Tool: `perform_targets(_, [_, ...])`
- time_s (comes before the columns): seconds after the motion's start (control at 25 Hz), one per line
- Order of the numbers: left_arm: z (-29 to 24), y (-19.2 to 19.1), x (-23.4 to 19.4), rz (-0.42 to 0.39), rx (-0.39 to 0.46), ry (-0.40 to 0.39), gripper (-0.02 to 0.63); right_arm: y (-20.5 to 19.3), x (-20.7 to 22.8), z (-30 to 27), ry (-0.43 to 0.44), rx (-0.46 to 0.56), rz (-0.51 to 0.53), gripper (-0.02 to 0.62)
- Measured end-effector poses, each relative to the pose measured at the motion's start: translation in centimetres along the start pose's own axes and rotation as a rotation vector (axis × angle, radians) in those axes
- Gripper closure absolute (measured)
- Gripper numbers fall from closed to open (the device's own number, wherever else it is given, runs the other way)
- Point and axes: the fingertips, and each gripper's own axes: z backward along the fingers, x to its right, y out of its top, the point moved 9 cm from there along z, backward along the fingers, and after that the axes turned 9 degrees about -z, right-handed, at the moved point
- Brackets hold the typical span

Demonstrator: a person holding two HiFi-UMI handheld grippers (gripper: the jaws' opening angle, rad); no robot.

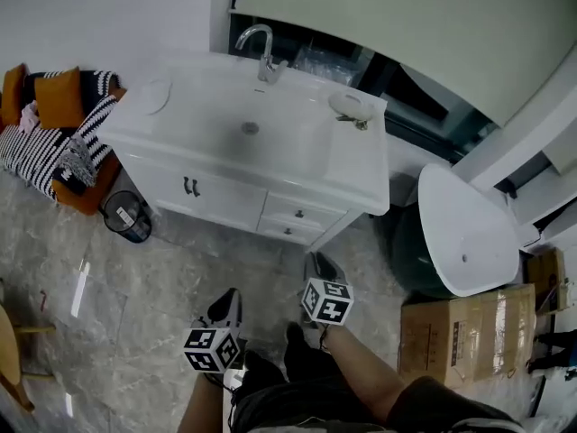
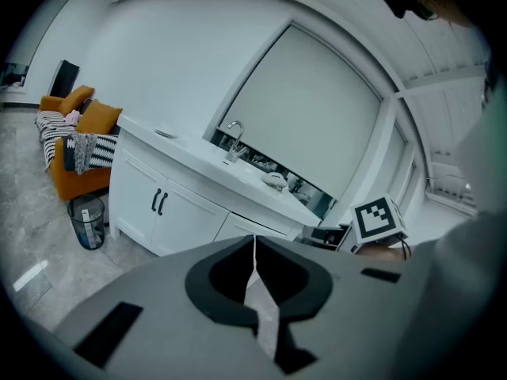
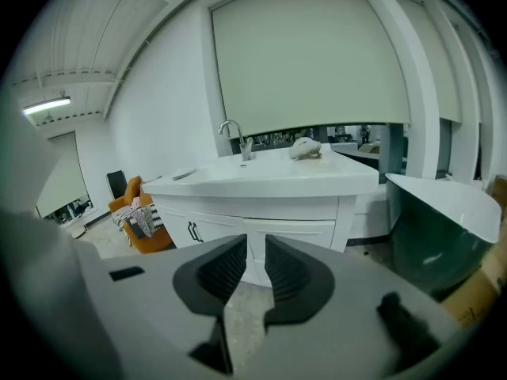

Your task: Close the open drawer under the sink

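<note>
Both claws hang well back from the sink [image 1: 216,132], low by the person's legs and touching nothing. In its own view the left claw [image 2: 254,242] is pressed together, the pads meeting in a thin line with nothing caught in them. The right claw [image 3: 253,248] is slightly spread, with only floor [image 3: 238,307] showing through the narrow gap. It isn't pinching anything either. Now the drawer [image 1: 299,213]: it sits below the sink and off to its right, tucked under the worktop [image 1: 359,165]. Its front looks flush with the doors [image 1: 191,188] directly beneath the sink. The lower drawer [image 1: 287,231] lines up the same way, with no lip or shadow sticking out that I can make out. So my call is that the drawer is already home and the push is done. That would fit the posture too, since nothing below the sink needs holding and the claws are kept clear of the cabinet front. If a check is wanted, a light nudge on the drawer face with closed pads should do.
</note>
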Motion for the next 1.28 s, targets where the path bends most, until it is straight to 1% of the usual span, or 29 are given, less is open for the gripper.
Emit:
perform_targets(0.28, [2.6,-0.1,4.4,-0.025,0.011,0.017,0.589,1.6,1.9,4.7,0.100,0.017,0.041,0.544])
perform_targets(0.44, [3.0,-0.3,7.8,-0.057,0.026,0.045,0.588,2.5,3.9,6.7,0.187,0.022,0.075,0.552])
perform_targets(0.56, [3.2,-1.0,11.4,-0.075,0.043,0.077,0.589,2.7,6.6,8.8,0.244,0.011,0.091,0.554])
perform_targets(0.68, [3.7,-2.2,15.3,-0.077,0.063,0.110,0.588,2.7,9.4,11.2,0.291,0.001,0.103,0.555])
perform_targets(0.88, [4.5,-4.3,21.7,-0.113,0.091,0.160,0.589,3.1,13.6,15.0,0.430,0.047,0.128,0.557])
perform_targets(1.08, [5.1,-6.9,27.6,-0.097,0.117,0.211,0.588,2.5,17.6,18.1,0.495,0.039,0.150,0.560])
perform_targets(1.28, [5.9,-9.7,33.4,-0.127,0.126,0.248,0.589,1.0,21.7,22.1,0.584,0.034,0.170,0.561])
